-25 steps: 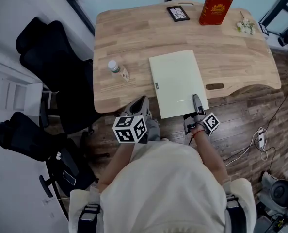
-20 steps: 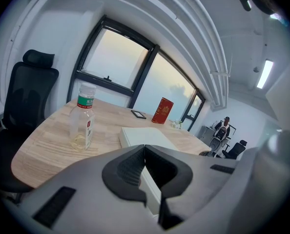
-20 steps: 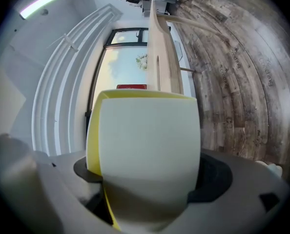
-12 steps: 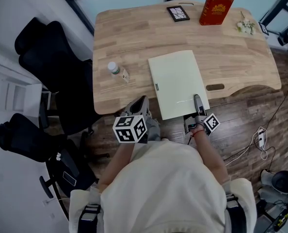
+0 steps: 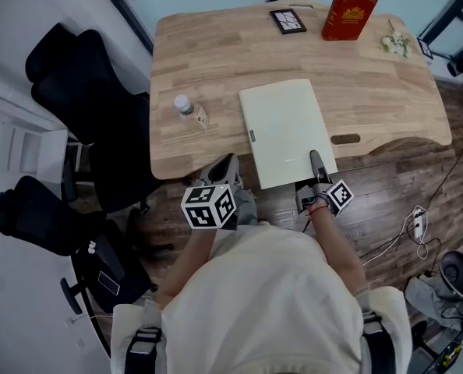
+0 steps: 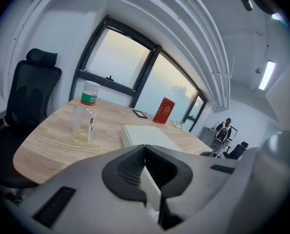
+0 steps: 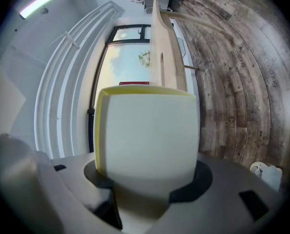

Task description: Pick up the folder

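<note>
The pale folder point(image 5: 284, 127) lies at the counter's point(image 5: 216, 61) near edge, its end overhanging. My right tongs point(image 5: 316, 164) have just been closing and now clamp that end. My left tongs point(image 5: 227, 164) are pressed together, empty. I should lift slowly, keeping the folder level.

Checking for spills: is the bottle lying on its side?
No, the bottle stands upright on the table in the left gripper view.
</note>
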A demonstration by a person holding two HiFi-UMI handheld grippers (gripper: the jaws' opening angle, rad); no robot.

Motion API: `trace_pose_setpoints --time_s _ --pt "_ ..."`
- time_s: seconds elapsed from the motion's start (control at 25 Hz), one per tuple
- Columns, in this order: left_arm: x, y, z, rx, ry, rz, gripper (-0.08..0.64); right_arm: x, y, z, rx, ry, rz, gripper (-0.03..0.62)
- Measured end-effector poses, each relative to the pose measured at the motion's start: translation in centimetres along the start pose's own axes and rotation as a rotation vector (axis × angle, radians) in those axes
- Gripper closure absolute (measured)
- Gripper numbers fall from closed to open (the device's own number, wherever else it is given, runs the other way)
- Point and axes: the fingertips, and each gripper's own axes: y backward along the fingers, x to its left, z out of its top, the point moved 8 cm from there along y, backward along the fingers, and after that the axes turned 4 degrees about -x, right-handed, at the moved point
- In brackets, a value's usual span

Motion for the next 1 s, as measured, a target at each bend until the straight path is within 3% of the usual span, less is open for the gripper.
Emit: trace_pose_setpoints --time_s 1.0 --pt "-3.5 3.9 -2.7 -0.027 0.013 0.001 0.540 1.2 7.3 0.9 0.042 0.008 0.015 0.311"
